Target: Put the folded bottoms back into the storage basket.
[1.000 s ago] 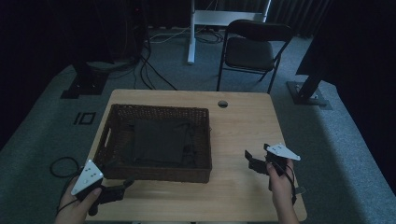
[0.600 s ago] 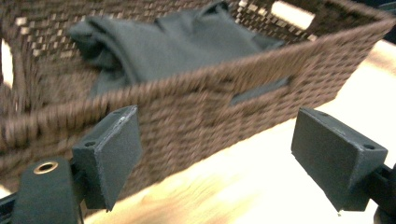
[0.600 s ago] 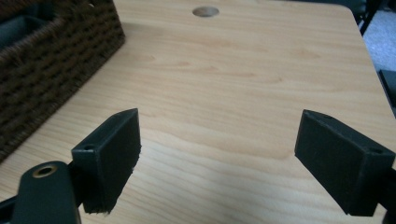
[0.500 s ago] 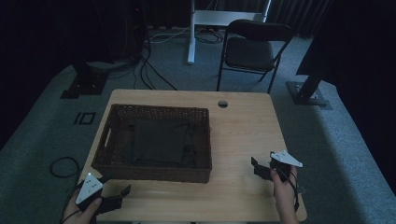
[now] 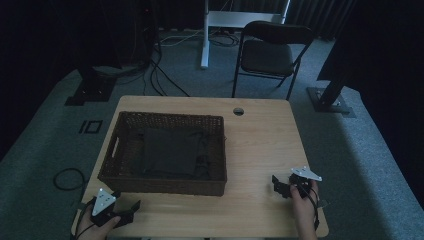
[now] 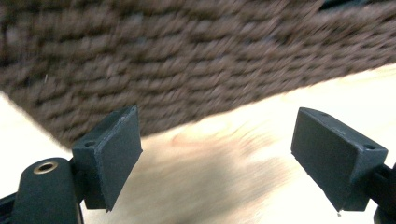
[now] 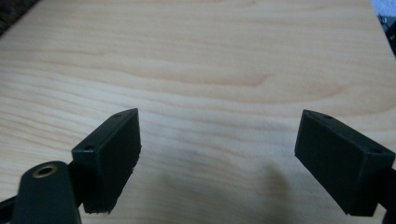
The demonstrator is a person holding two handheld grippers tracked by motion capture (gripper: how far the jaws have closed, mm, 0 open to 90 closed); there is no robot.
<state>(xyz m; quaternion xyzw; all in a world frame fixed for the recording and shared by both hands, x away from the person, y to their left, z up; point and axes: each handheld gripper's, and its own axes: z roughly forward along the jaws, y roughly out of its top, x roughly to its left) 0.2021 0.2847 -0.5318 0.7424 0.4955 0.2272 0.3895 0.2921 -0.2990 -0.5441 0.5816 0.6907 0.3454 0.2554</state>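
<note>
A brown wicker basket [image 5: 207,185] stands on the left half of the wooden table [image 5: 260,145], with a dark folded cloth [image 5: 167,150] lying inside it. My left gripper [image 5: 131,212] sits at the table's front left corner, just in front of the basket, jaws wide apart and empty. In the left gripper view the woven basket wall [image 6: 187,60] rises close ahead of the open left gripper [image 6: 217,154]. My right gripper [image 5: 278,184] rests near the front right edge, open and empty. The right gripper [image 7: 219,158] looks over bare wood.
A round cable hole [image 5: 238,111] pierces the table's far edge. Beyond the table stand a black folding chair [image 5: 270,52] and a white desk leg [image 5: 205,35]. Cables [image 5: 67,177] lie on the grey carpet at the left.
Both hands have drawn back toward the table's front edge. The left gripper has slid away from the basket's front wall, and the right gripper has moved nearer and slightly right.
</note>
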